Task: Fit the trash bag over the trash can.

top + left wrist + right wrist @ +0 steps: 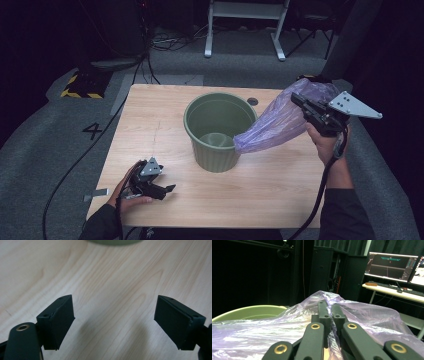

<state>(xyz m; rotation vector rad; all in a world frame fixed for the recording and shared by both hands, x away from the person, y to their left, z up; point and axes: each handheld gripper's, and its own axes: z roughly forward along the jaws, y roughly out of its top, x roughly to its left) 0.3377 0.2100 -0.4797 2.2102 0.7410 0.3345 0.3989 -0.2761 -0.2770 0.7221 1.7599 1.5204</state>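
One green bucket (219, 131) stands on one wooden surface (270, 185). One purple plastic bag (280, 120) hangs across the bucket's rim. Two tools are in use, the left tool (167, 189) and the right tool (296, 98), one in each of two hands. Beyond the surface stand one white frame (245, 20) and one yellow-and-black striped block (80, 86). Two monitors (390, 266) glow in the right gripper view.

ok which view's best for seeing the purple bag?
High view: the purple bag shows whole, pinched by the right gripper, its lower end draped over the rim of the green bin. The right gripper view shows only crumpled film around the shut jaws. In the left gripper view, just table and the bin's edge.
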